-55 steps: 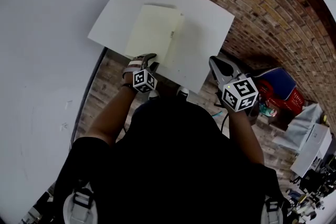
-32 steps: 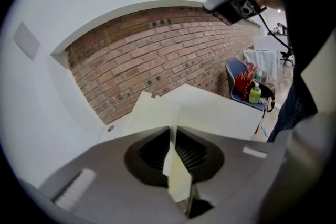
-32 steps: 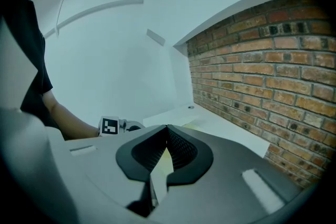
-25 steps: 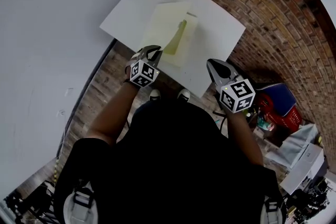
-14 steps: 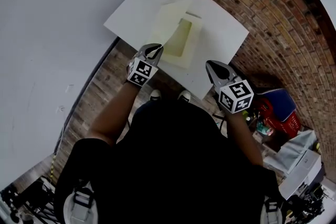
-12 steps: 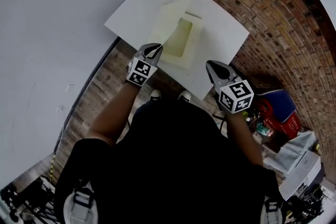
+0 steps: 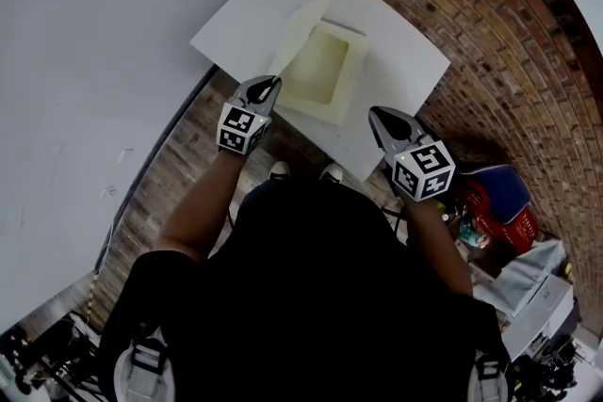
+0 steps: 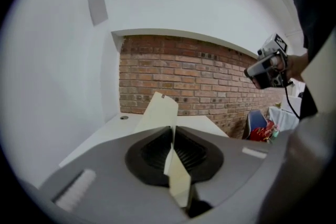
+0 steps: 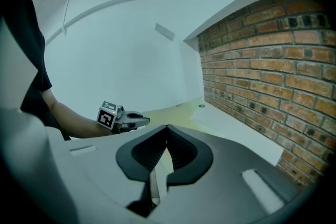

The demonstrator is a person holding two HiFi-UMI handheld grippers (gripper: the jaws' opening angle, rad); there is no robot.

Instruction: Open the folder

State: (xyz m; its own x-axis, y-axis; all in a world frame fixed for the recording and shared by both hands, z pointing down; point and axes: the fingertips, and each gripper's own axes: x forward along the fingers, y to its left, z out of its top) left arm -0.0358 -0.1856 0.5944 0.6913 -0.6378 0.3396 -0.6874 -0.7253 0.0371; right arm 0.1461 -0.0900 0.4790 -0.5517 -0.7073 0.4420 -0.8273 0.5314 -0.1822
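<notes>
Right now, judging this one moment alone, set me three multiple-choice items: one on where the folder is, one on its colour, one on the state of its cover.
1. Where does the folder lie?
A. on the floor
B. on the white table
C. on a chair

2. What colour is the folder?
A. pale yellow
B. red
C. black

3. How is its cover?
A. lying flat, shut
B. torn off
C. raised, pinched in the left claw

Answers:
1 B: the head view shows it on the table.
2 A: it looks pale yellow in every view.
3 C: the left gripper view shows the claw shut on the upright sheet.
</notes>
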